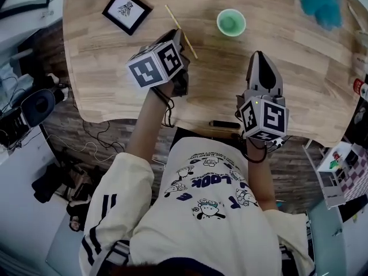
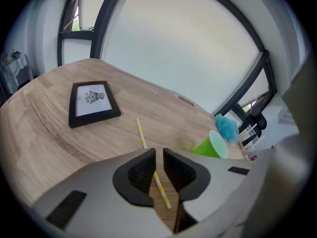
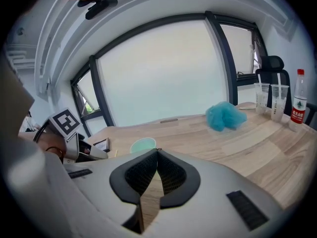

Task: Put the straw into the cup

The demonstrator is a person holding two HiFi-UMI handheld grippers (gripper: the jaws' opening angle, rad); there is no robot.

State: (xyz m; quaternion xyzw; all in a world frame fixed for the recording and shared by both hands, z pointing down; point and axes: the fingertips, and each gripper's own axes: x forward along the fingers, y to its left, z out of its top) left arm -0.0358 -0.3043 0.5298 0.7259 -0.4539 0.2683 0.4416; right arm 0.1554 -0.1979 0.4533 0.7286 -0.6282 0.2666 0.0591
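Note:
A yellow-striped straw [image 1: 171, 15] lies slanted on the wooden table [image 1: 299, 91], left of the green cup [image 1: 231, 22]. My left gripper [image 1: 179, 34] is down at the straw's middle. In the left gripper view the straw [image 2: 141, 133] runs into the narrow slit between the jaws, which are closed to about its width, so my left gripper [image 2: 159, 155] is shut on it. The cup [image 2: 213, 147] stands upright to the right. My right gripper [image 1: 261, 56] hovers nearer me, below the cup, jaws together and empty. The right gripper view shows the cup [image 3: 143, 145] just beyond my right gripper [image 3: 157, 152].
A black picture frame [image 1: 126, 10] lies at the table's far left. A blue fluffy thing [image 1: 321, 2] sits far right. Two clear cups [image 3: 270, 100] and a bottle [image 3: 297, 105] stand at the right edge. A small black object [image 1: 224, 123] lies at the near edge.

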